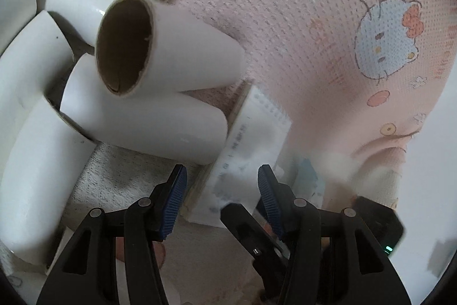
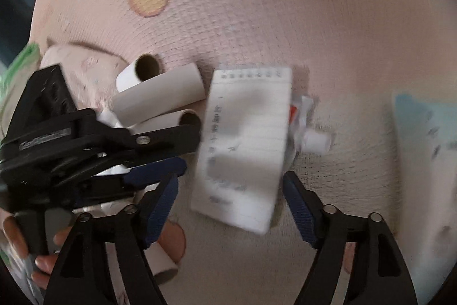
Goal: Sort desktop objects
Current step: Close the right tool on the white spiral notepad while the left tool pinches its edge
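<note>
Several white tubes (image 1: 160,53) lie heaped at my left, some stacked across others, which reads to me as a pile gathered on purpose: like with like. The notepad (image 2: 245,145) lies flat on the pink cloth (image 1: 300,33) just beside that heap, its long edge touching the nearest tube in my left view, so it is the odd item next to the pile.

My left gripper (image 1: 222,202) points down at the notepad's near end with its jaws apart and nothing between the pads; the pad's corner sits just beyond the tips. My right gripper (image 2: 231,205) comes in from the other side, jaws apart too, and the notepad's lower edge lies between them without either pad pressing on it. The right view is smeared, so I cannot tell if the paper touches one pad.

In the right view my left gripper (image 2: 160,167) shows side-on at the notepad's left edge, held by a hand (image 2: 42,262) low in the frame. A small white cap (image 2: 315,140) and a crumpled wrapper (image 2: 300,113) peek out from the notepad's far side, partly under it.

I judge the notepad is next to be sorted; a thin, flat thing is awkward to lift, hence both grippers at one end.
</note>
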